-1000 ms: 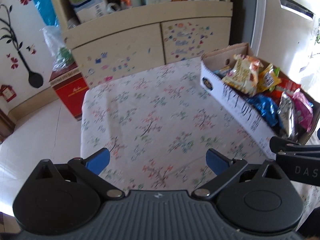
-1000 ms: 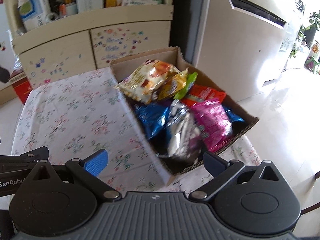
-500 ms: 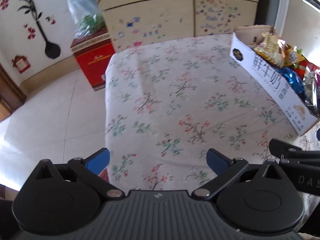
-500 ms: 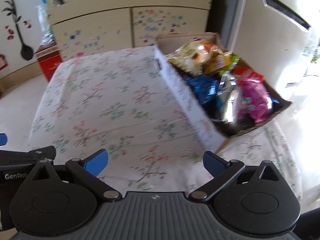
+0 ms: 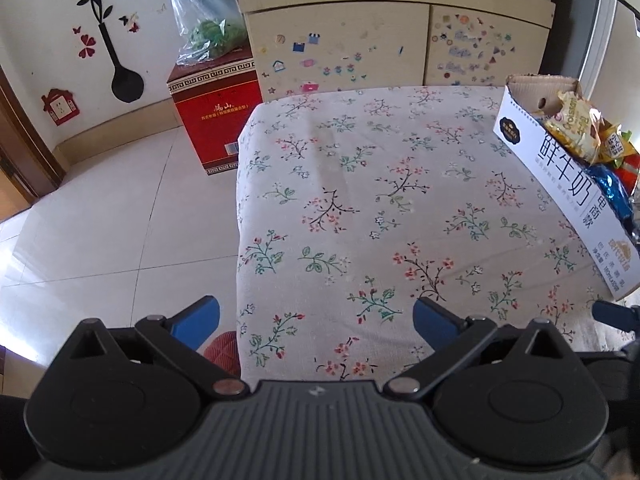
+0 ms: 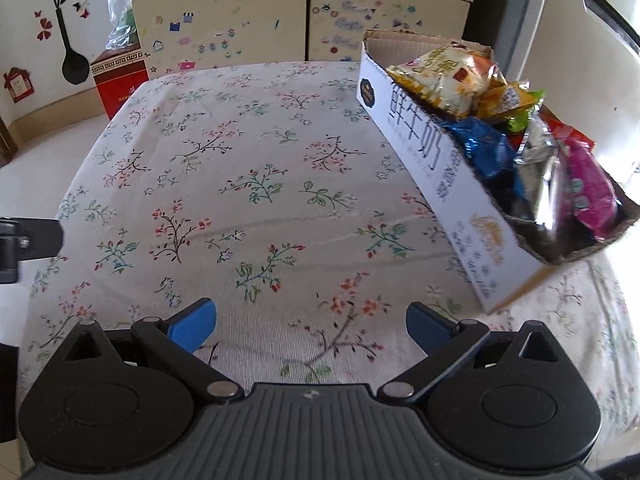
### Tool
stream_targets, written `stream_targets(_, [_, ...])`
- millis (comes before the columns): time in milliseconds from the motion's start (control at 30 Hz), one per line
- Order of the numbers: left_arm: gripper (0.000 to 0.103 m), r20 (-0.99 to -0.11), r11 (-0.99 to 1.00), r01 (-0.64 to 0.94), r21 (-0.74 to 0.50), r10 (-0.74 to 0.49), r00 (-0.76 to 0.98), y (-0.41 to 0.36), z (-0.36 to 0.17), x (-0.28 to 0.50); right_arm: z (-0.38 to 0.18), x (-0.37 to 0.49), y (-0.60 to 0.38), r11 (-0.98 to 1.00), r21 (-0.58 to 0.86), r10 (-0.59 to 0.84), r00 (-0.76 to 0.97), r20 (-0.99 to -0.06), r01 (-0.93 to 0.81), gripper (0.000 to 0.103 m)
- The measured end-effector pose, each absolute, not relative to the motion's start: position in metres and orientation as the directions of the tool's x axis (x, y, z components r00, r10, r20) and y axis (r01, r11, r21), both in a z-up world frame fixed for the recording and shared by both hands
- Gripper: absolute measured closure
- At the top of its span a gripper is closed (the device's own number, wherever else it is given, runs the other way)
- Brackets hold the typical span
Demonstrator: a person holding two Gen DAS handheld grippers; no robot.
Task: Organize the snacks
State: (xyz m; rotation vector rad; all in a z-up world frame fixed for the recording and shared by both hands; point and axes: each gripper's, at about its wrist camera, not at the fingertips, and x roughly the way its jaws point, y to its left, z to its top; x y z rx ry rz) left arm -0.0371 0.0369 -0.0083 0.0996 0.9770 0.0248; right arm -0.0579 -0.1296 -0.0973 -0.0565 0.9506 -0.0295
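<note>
All the snack packets (image 6: 472,92) in view sit heaped in the cardboard box (image 6: 448,184) at the table's (image 6: 260,168) right edge, none loose on the cloth, while the left gripper (image 5: 316,320) and right gripper (image 6: 310,320) hover wide open and empty near its front.

**Room and surroundings**

A table under a floral tablecloth (image 5: 360,208) stands on a glossy pale tiled floor (image 5: 112,216). Behind it, a cream cabinet (image 5: 340,48) carries small stickers. A red carton (image 5: 218,116) beside the cabinet supports a clear plastic bag (image 5: 206,24). The white wall (image 5: 48,40) bears flower decals. Daylight enters from the right.
</note>
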Motion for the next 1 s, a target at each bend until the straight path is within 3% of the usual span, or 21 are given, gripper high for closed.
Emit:
stream_targets(200, [0.001, -0.827, 0.998, 0.010, 0.063, 0.047, 0.560, 0.042, -0.007, -0.035, -0.115, -0.046, -0.124, 1.000, -0.030, -0.026, 0.591, -0.806, 0.003, 0.000])
stream_targets(700, [0.001, -0.823, 0.998, -0.023, 0.053, 0.056, 0.566, 0.047, -0.007, -0.030, -0.132, -0.021, -0.120, 0.999, -0.034, -0.039, 0.787, -0.616, 0.023, 0.000])
stream_targets(1000, [0.001, -0.820, 0.998, -0.008, 0.062, 0.055, 0.569, 0.042, -0.008, -0.027, -0.132, -0.014, -0.119, 0.999, -0.037, -0.039, 0.791, -0.610, 0.021, 0.000])
